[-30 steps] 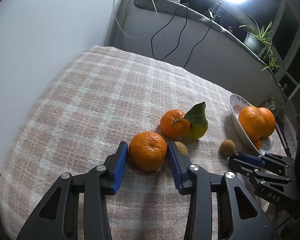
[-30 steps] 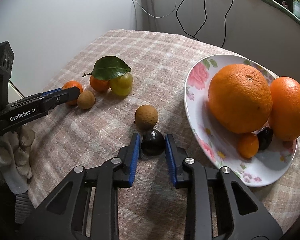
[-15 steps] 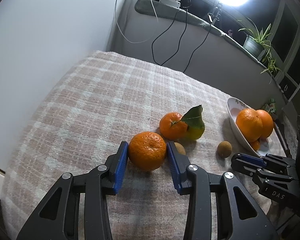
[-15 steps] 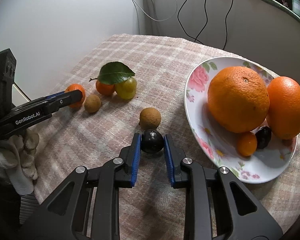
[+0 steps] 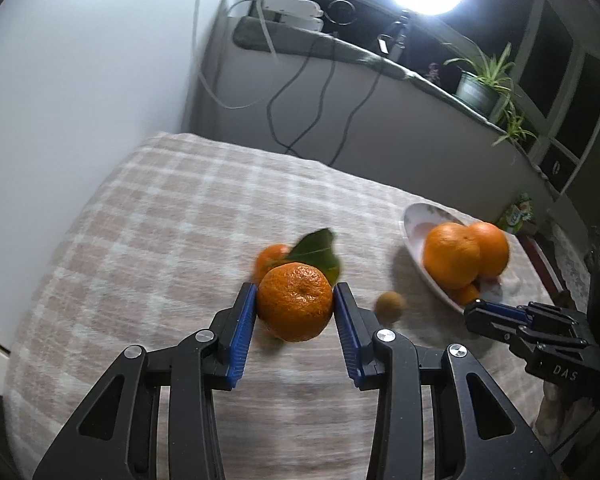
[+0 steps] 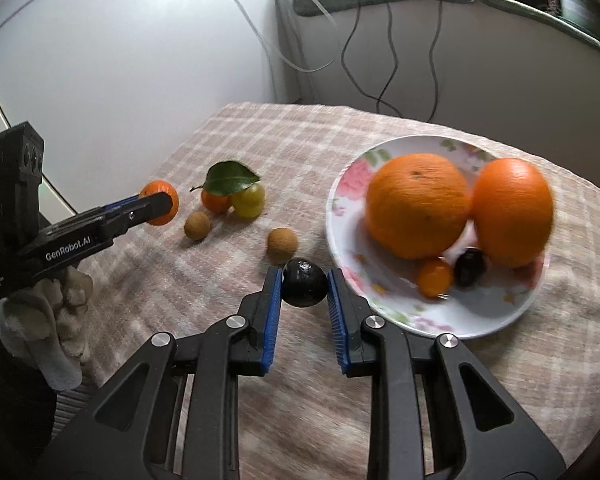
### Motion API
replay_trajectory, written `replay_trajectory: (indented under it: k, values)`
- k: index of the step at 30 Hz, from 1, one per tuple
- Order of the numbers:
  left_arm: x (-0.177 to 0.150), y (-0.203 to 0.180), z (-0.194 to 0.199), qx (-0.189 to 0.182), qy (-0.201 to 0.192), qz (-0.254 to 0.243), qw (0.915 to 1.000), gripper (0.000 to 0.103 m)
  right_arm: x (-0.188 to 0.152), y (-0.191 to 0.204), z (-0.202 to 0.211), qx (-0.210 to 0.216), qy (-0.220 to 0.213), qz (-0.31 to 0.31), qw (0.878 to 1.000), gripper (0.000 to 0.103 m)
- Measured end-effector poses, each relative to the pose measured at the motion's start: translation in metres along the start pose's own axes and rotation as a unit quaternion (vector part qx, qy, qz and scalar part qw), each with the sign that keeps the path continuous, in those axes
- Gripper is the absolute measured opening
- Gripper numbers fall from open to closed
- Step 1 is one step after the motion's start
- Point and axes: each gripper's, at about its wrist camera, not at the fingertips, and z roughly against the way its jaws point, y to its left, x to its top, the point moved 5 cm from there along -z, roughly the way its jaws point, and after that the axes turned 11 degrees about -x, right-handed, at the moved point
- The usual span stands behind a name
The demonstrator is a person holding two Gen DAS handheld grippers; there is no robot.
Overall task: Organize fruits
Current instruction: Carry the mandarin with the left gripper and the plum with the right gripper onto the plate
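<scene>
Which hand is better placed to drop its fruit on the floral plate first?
Right. The right gripper, shut on the dark fruit, hangs just beside the floral plate. The left gripper, shut on the mandarin, is farther away, with a small brown fruit lying in between.

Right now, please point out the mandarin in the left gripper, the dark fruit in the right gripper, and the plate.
mandarin (image 5: 296, 300), left wrist view, front peel.
dark fruit (image 6: 303, 282), right wrist view, centre.
plate (image 6: 456, 322), right wrist view, near rim.
</scene>
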Motion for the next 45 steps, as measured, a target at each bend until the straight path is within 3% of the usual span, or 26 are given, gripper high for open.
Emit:
replay_trajectory:
  k: [23, 33, 45]
  values:
    - [-0.005, -0.111, -0.057, -0.075, 0.038, -0.059, 0.9947, 0.038, -0.005, -0.106, 0.024, -0.044, -0.018, -0.066, 0.997, 0.024]
    - [-0.009, -0.146, -0.077, -0.084, 0.049, -0.087, 0.9914, 0.038, -0.004, -0.112, 0.019, -0.041, -0.018, -0.067, 0.997, 0.024]
    - [-0.014, -0.158, -0.088, -0.077, 0.060, -0.110, 0.9891, 0.038, -0.003, -0.107, 0.009, -0.027, -0.011, -0.058, 0.998, 0.024]
